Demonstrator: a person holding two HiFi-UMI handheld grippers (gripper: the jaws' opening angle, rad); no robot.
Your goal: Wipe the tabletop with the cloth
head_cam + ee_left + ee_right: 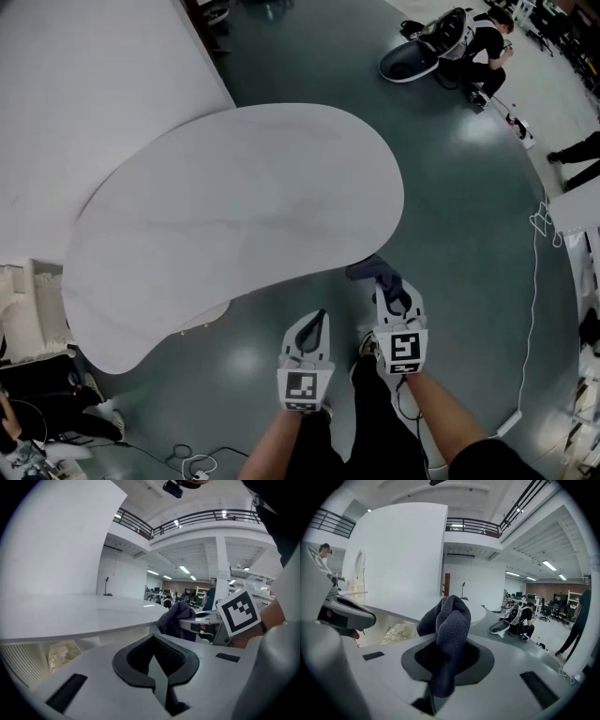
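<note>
The left gripper point(321, 317) is held over the floor beside the table's near edge, its jaws pressed together on nothing. To its right, the right gripper point(396, 298) pinches the dark cloth point(374, 270), a bunched roll whose long axis runs along the jaws; its free end points forward to the rim of the tabletop point(234, 206), just beside it. The tabletop is a pale, kidney-shaped slab on a glossy grey-green floor point(450, 187); a person point(483, 42) crouches well beyond it at upper right.
</note>
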